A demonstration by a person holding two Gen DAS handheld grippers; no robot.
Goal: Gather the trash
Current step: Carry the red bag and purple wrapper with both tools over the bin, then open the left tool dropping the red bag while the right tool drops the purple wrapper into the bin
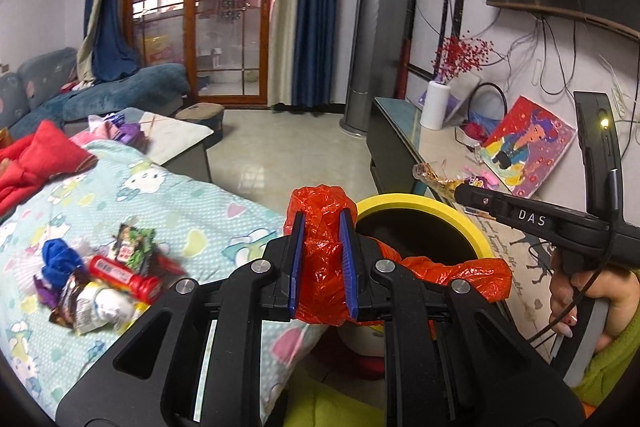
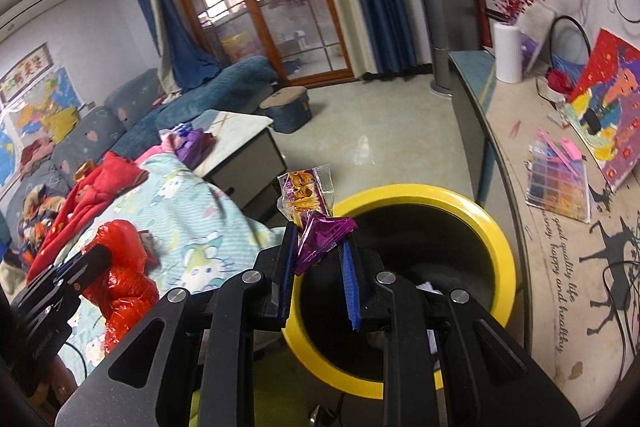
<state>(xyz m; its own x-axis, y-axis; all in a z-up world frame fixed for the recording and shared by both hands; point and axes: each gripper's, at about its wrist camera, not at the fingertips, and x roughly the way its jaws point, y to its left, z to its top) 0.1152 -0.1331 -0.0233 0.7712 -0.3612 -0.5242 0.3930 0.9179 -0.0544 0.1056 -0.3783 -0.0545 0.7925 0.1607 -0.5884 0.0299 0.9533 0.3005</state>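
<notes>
My right gripper [image 2: 318,259], clamped on a crinkled purple foil wrapper [image 2: 322,241], hangs just over the near rim of the round black bin with a yellow rim [image 2: 502,251]. My left gripper [image 1: 322,267], clenched on a crumpled red plastic bag [image 1: 322,247], is beside that rim, further from the opening.

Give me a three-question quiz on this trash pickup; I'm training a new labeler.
1. Multiple choice: what does the left gripper hold? A) blue cloth B) red bag C) red tube
2. True or false: the right gripper holds wrappers at the yellow-rimmed bin.
3. Fill in: the trash pile not yet picked up lies on the ____.

Key:
1. B, the red bag is pinched between the blue pads.
2. True.
3. Blanket, the light blue cartoon-print one.
</notes>
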